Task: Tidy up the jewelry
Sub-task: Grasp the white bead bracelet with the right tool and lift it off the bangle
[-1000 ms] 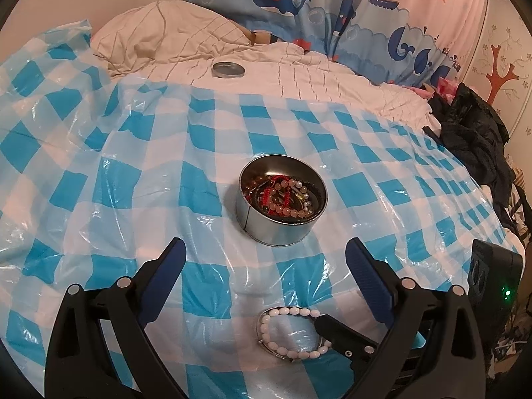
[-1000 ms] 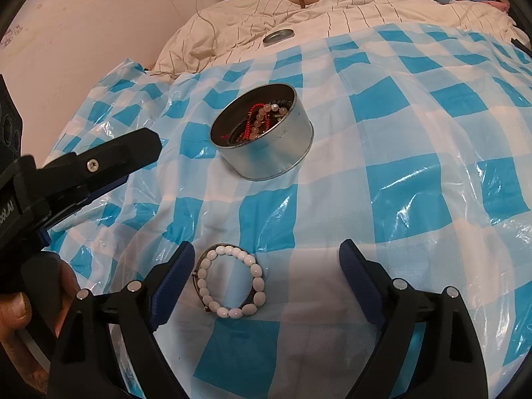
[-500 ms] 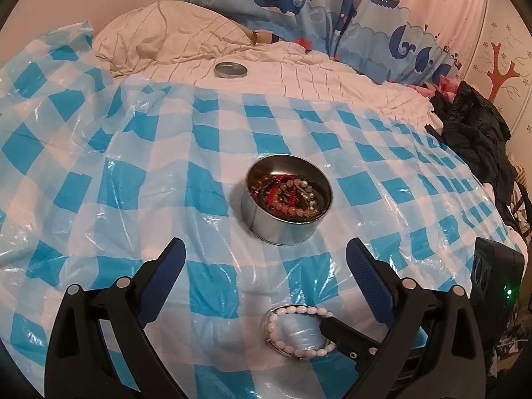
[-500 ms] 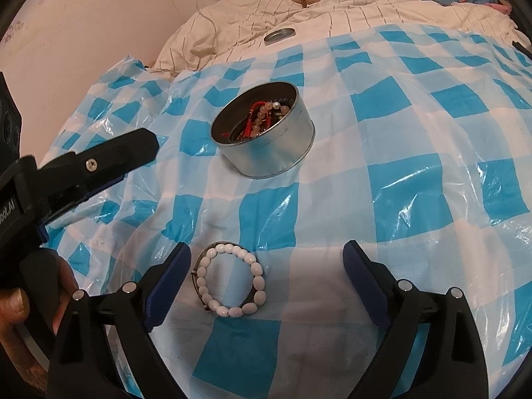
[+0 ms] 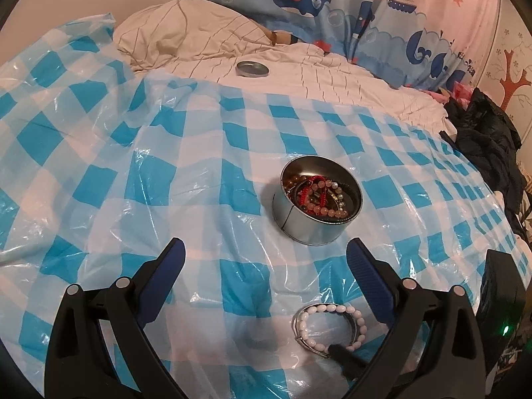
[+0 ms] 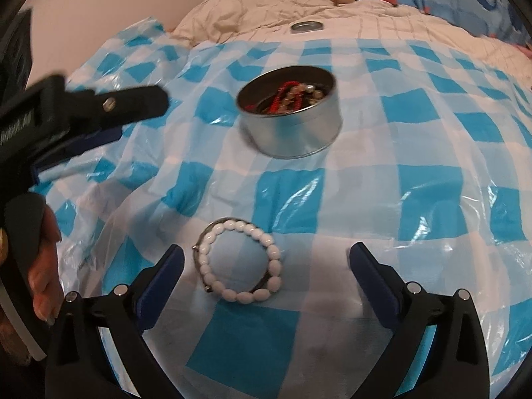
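While lying flat, white bracelet (image 6: 240, 261) sits between opening right claw (image 6: 266, 262).

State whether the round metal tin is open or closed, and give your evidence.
Open. The tin has no lid on it, and bead bracelets show inside; a round lid lies apart on the bedding behind.

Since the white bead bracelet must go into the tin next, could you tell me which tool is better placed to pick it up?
Right. The right tool, jaws opening, frames the white bead bracelet; the left tool sits beside it, facing the tin.
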`<state>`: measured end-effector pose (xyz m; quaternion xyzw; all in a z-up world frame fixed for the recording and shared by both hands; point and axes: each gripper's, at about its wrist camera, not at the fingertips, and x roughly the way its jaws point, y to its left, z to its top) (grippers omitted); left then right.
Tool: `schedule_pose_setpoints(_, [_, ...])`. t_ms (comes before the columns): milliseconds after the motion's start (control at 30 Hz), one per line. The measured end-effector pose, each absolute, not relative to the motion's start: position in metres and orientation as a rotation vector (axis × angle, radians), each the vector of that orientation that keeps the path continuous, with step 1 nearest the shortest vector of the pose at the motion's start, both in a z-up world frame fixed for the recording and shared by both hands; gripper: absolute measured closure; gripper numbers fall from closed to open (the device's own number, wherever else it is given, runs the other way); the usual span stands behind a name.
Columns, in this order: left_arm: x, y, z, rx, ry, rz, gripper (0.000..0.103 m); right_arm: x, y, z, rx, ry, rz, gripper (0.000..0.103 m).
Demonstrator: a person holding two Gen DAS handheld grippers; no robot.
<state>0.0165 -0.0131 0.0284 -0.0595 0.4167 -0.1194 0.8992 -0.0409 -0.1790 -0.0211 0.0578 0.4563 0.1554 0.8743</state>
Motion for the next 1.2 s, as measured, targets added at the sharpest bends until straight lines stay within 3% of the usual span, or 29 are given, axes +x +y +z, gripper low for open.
schedule_pose_setpoints(300, [0.016,-0.012,0.029,-0.124,0.860,-0.244,0.009,-0.051,-0.155,-0.022,-0.076,0.935,0.359,0.010])
schedule_pose_setpoints(367, [0.015,-0.011,0.029,-0.120,0.860,-0.244,0.009,-0.051,-0.157,-0.024,-0.069,0.951,0.358,0.023])
schedule_pose_setpoints(433, [0.015,-0.010,0.030,-0.117,0.858,-0.244,0.009,-0.049,-0.163,-0.026,-0.045,0.968,0.357,0.048])
schedule_pose_setpoints(533, [0.015,-0.010,0.029,-0.119,0.859,-0.244,0.009,-0.048,-0.168,-0.026,-0.002,0.985,0.374,0.075])
schedule_pose_setpoints(633, [0.015,-0.009,0.029,-0.114,0.860,-0.249,0.009,-0.048,-0.172,-0.024,0.032,0.982,0.376,0.090])
schedule_pose_setpoints(733, [0.015,-0.008,0.029,-0.109,0.862,-0.250,0.009,-0.046,-0.179,-0.020,0.097,0.977,0.395,0.095])
schedule_pose_setpoints(1000, [0.017,-0.013,0.024,-0.101,0.876,-0.250,0.009,-0.046,-0.204,-0.001,0.255,0.902,0.399,0.095])
schedule_pose_setpoints(1200, [0.017,-0.034,0.001,-0.023,0.934,-0.286,0.009,-0.048,-0.261,0.026,0.493,0.735,0.337,0.095])
